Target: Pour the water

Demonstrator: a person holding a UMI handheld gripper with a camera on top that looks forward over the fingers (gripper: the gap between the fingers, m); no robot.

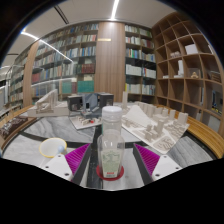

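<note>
A clear plastic bottle (pixel 111 140) with a white cap and a pale label stands upright on a small red round base (pixel 111 173) on the grey table (pixel 60 128). It stands between the fingers of my gripper (pixel 112 162), whose pink pads (pixel 80 158) show at either side with a gap to the bottle on both sides. The gripper is open. A white round cup (pixel 52 148) sits on the table to the left of the left finger.
White architectural models (pixel 155 122) lie on the table beyond the right finger, and more models (pixel 88 108) stand behind the bottle. Tall bookshelves (pixel 70 62) line the far wall, and an open wooden shelf unit (pixel 185 62) stands at the right.
</note>
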